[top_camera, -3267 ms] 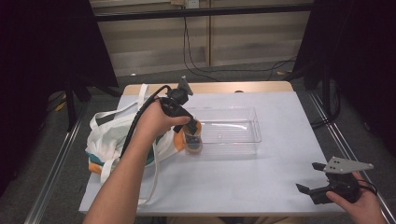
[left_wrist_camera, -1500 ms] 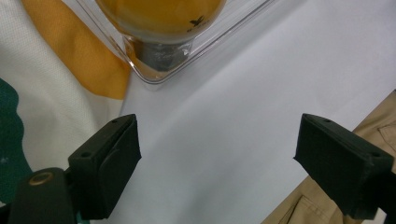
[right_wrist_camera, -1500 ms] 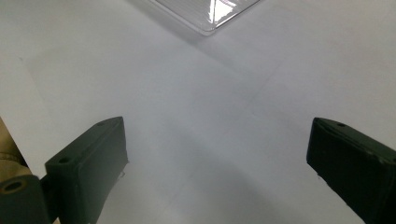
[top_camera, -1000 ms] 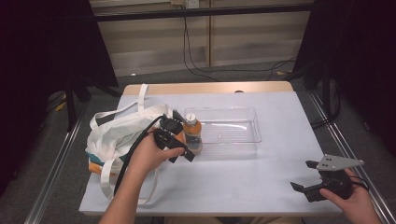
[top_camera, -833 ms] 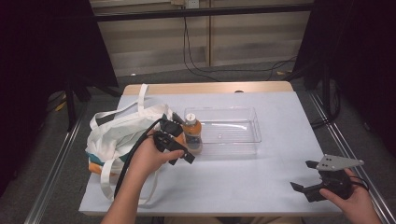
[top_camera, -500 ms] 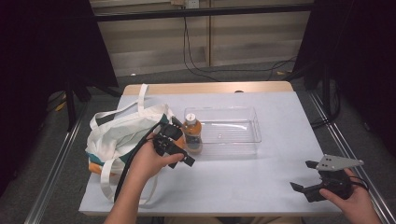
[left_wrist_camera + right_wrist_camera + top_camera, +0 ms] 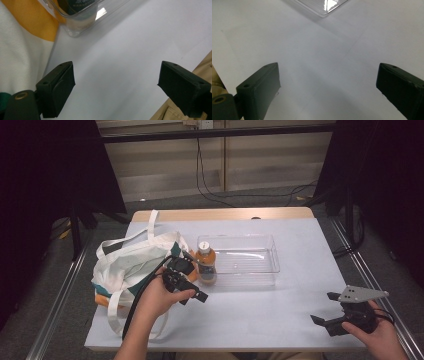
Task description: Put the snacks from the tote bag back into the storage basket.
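Observation:
A bottle (image 7: 205, 264) with an orange cap and amber contents stands upright in the left end of a clear plastic tray (image 7: 250, 270). My left gripper (image 7: 193, 280) is open and holds nothing, low over the table just in front of the tray's left corner, beside a white tote bag (image 7: 127, 265). In the left gripper view the gripper (image 7: 117, 72) has its jaws wide apart over white table, with the tray corner (image 7: 80, 22) and the bottle's base behind its wall at the top. My right gripper (image 7: 325, 309) is open and empty near the front right edge.
The tote bag (image 7: 20, 47) shows orange and green items inside and lies at the table's left side. A corner of the tray (image 7: 324, 6) appears at the top of the right gripper view, where the gripper (image 7: 327, 72) hangs above bare white table (image 7: 317, 50).
My left gripper has let go of the bottle, which now stands in the tray, and has drawn back toward the person and lower. The right gripper has barely moved.

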Motion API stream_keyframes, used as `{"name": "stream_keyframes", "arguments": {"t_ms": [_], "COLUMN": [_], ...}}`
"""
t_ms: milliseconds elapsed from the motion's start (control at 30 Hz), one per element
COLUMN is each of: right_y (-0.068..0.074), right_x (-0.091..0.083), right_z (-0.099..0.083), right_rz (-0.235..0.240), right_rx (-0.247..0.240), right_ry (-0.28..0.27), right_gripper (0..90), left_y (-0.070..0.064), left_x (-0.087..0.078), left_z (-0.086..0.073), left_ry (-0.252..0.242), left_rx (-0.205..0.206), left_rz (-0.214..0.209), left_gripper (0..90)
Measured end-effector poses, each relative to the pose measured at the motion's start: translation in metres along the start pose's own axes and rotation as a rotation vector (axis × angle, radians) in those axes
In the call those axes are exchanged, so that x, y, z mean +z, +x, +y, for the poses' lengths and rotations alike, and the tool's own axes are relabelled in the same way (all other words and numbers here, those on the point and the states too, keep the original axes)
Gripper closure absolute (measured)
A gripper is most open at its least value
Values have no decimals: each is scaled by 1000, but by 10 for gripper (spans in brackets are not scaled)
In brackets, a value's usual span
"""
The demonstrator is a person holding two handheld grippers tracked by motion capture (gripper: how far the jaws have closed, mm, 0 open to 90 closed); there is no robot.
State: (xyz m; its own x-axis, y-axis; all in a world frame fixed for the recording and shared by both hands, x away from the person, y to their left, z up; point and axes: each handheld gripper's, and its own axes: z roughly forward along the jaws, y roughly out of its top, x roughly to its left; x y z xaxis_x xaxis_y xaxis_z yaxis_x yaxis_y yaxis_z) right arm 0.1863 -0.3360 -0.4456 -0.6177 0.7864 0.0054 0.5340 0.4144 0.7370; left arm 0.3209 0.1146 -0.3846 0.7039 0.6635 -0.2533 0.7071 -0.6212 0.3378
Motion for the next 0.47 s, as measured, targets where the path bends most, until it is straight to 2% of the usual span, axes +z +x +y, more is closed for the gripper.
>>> {"name": "stream_keyframes", "arguments": {"t_ms": [100,467], "right_y": [0,0], "right_x": [1,-1], "right_z": [0,1], "right_rz": [-7,-5], "right_rx": [-7,-7], "right_ry": [2,-4], "right_gripper": [49,49], "left_y": [2,1], "left_x": [-1,4], "left_z": [-2,-4], "left_ry": [-10,-22], "left_rx": [2,1], "left_rz": [-10,-2], "left_gripper": [134,134]}}
